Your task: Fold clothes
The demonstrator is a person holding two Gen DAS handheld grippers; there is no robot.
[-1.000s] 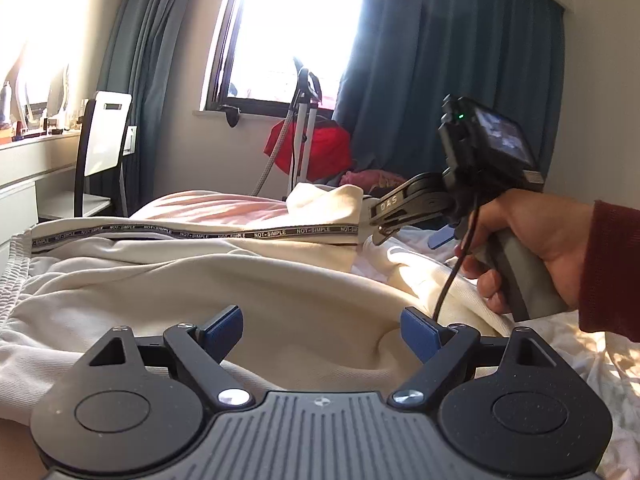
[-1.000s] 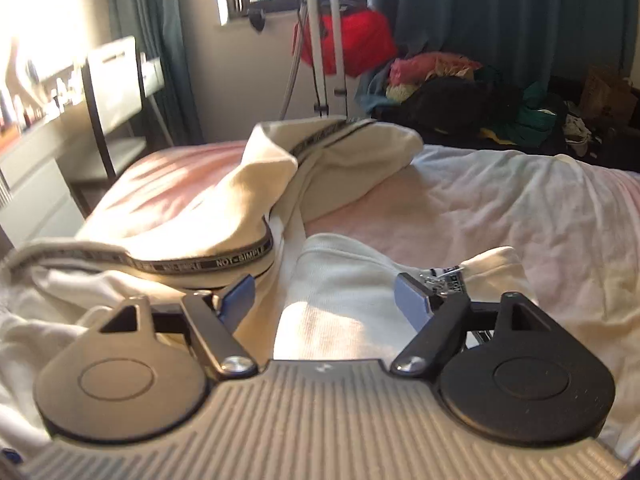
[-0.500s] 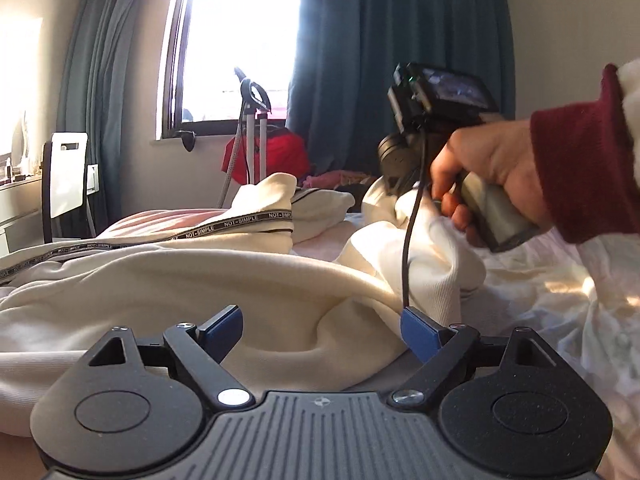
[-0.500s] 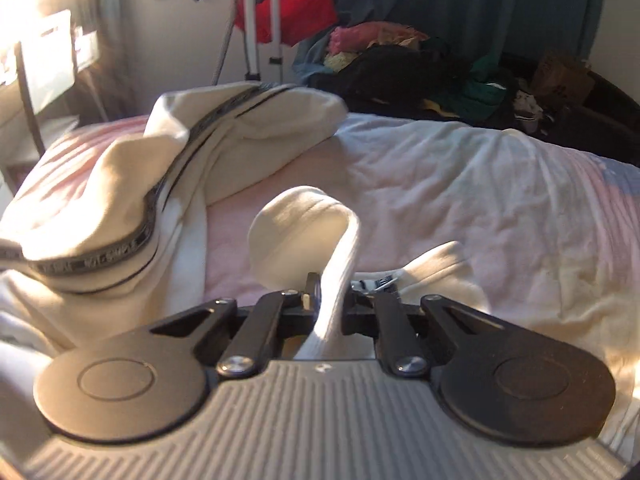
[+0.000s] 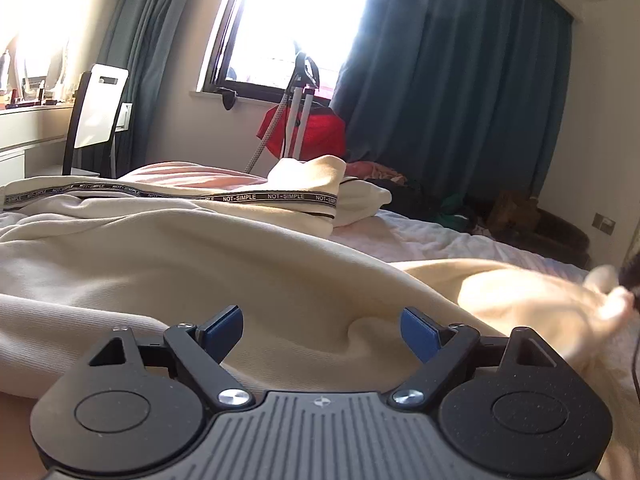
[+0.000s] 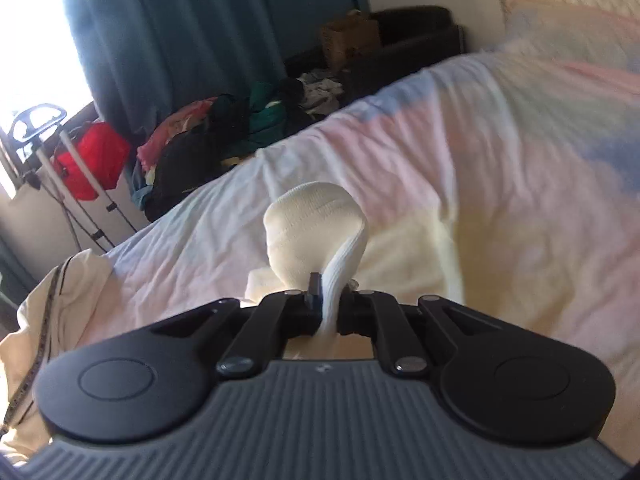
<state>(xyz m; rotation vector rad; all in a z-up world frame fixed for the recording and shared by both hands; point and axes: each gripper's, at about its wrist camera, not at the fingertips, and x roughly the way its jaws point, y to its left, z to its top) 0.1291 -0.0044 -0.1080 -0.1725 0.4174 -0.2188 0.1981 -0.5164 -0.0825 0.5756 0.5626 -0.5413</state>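
Observation:
A cream garment (image 5: 168,256) with a black lettered band lies spread across the bed. My left gripper (image 5: 322,330) hovers just above its near folds, open, with nothing between its blue pads. A ribbed cuff (image 6: 316,232) of the same cream garment bulges up out of my right gripper (image 6: 330,300), which is shut on it. In the left wrist view that pulled end of the cloth (image 5: 552,304) stretches to the far right edge, blurred. The rest of the garment (image 6: 52,304) trails at the lower left of the right wrist view.
The bed sheet (image 6: 460,152) is pale pink and white. A heap of clothes (image 6: 224,132) lies beyond the bed by the dark curtain. A red bag on a stand (image 5: 306,128) sits under the window, and a chair (image 5: 98,116) stands at the left.
My right gripper shut on the cream cuff and swept it far to the right, rolling as it went, stretching the garment. The hand and right gripper left the left wrist view.

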